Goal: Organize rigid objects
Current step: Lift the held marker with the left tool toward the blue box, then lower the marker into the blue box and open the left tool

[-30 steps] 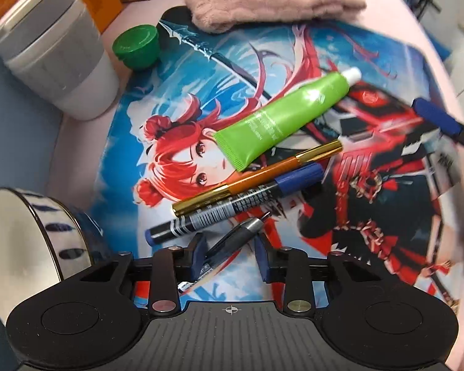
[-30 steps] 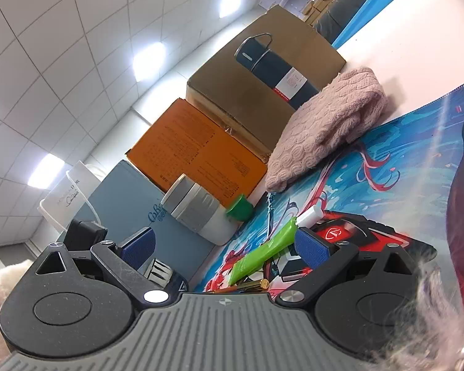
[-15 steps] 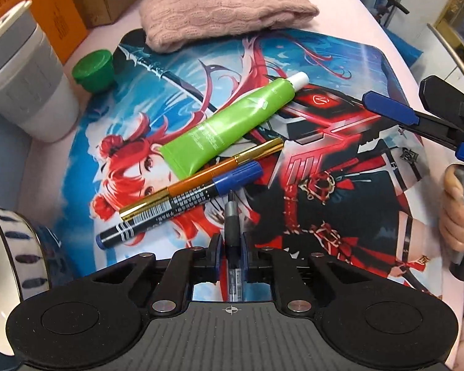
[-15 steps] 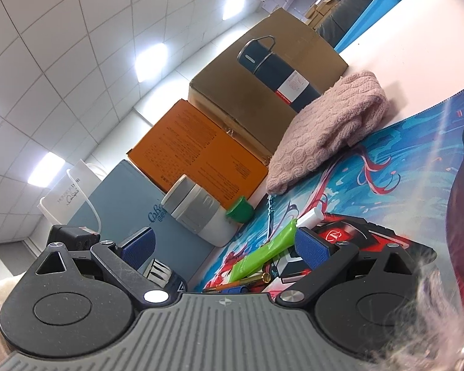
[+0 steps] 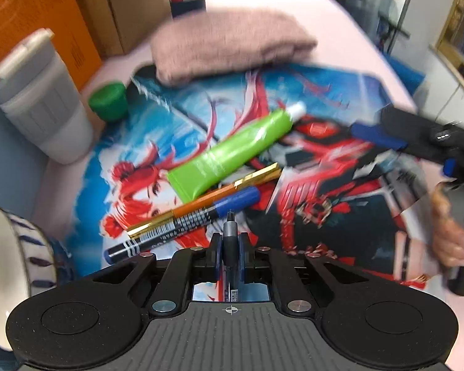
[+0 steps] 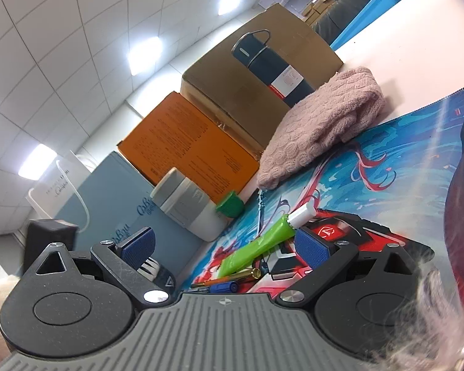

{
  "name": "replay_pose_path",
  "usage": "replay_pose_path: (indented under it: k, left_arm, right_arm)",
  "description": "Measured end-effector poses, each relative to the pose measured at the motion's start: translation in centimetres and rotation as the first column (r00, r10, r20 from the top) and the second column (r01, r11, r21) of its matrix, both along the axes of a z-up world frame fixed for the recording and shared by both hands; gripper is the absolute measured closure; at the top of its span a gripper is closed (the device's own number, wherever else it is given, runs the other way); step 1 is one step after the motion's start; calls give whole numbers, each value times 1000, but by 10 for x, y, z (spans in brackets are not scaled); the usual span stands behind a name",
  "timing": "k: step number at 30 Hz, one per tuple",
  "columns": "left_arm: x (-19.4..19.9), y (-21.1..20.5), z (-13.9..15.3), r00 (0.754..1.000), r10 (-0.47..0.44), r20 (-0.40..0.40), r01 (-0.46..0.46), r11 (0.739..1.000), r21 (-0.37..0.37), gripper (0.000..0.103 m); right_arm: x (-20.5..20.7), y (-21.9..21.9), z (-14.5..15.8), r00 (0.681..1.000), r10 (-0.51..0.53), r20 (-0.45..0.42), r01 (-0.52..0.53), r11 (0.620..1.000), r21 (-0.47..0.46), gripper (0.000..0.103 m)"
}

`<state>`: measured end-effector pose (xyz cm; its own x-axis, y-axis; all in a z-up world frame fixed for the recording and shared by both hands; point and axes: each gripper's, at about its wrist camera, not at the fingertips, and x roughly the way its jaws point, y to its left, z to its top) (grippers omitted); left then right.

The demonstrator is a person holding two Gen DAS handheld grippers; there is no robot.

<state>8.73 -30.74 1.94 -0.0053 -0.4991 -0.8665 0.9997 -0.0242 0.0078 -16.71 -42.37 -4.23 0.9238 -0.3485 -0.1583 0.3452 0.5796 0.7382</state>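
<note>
My left gripper (image 5: pixel 230 249) is shut on a grey-tipped ballpoint pen (image 5: pixel 229 238) and holds it pointing forward above the printed desk mat (image 5: pixel 324 92). On the mat lie a green tube (image 5: pixel 232 154) with a white cap, an orange-and-gold pen (image 5: pixel 207 199) and a blue-capped marker (image 5: pixel 185 222), side by side. My right gripper (image 6: pixel 225 247) is open and empty, low over the mat's right side; it also shows in the left wrist view (image 5: pixel 417 139). The green tube (image 6: pixel 256 247) lies just beyond it.
A grey-sleeved cup (image 5: pixel 43 99) and a green lid (image 5: pixel 108 100) stand at the mat's left. A striped bowl (image 5: pixel 9 262) is at near left. A pink knitted cloth (image 5: pixel 229 43) lies at the back, with orange (image 6: pixel 185 142) and brown boxes (image 6: pixel 247 71) and a dark flask (image 6: pixel 272 68) behind.
My left gripper closed on the ballpoint pen, turned it straight and lifted it back from the other pens. The right gripper stayed open and nearly still.
</note>
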Motion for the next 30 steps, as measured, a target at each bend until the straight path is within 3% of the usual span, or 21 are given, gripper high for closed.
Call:
replay_pose_path:
  k: [6, 10, 13, 17, 19, 20, 22, 26, 30]
  left_arm:
    - [-4, 56, 34, 998, 64, -9, -65, 979, -195, 94]
    - [-7, 102, 60, 990, 141, -8, -135, 925, -356, 94]
    - [-11, 133, 85, 979, 206, 6, -176, 852, -493, 94]
    - [-9, 177, 116, 941, 340, -8, -260, 706, -659, 94]
    - [-5, 196, 126, 913, 407, -25, -308, 647, -698, 94]
    - [-4, 203, 129, 897, 442, -18, -327, 634, -701, 94]
    - [-1, 216, 132, 873, 488, 5, -350, 634, -689, 94]
    - [10, 227, 119, 816, 570, 95, -406, 682, -608, 94]
    - [26, 225, 91, 772, 604, 198, -477, 757, -447, 94]
  right_arm:
    - [5, 1, 0, 999, -4, -36, 3, 1000, -21, 6]
    - [7, 2, 0, 998, -3, -58, 1, 1000, -29, 6]
    - [9, 2, 0, 998, -4, -70, 1, 1000, -31, 6]
    - [11, 3, 0, 996, -13, -92, 9, 999, -42, 6]
    - [12, 4, 1, 995, -16, -100, 11, 999, -46, 6]
    - [12, 4, 1, 994, -17, -106, 13, 999, -47, 6]
    - [13, 4, 1, 993, -22, -114, 16, 999, -50, 6]
    - [14, 5, 1, 992, -23, -122, 16, 998, -55, 6]
    - [16, 5, 2, 991, -20, -134, 12, 998, -61, 6]
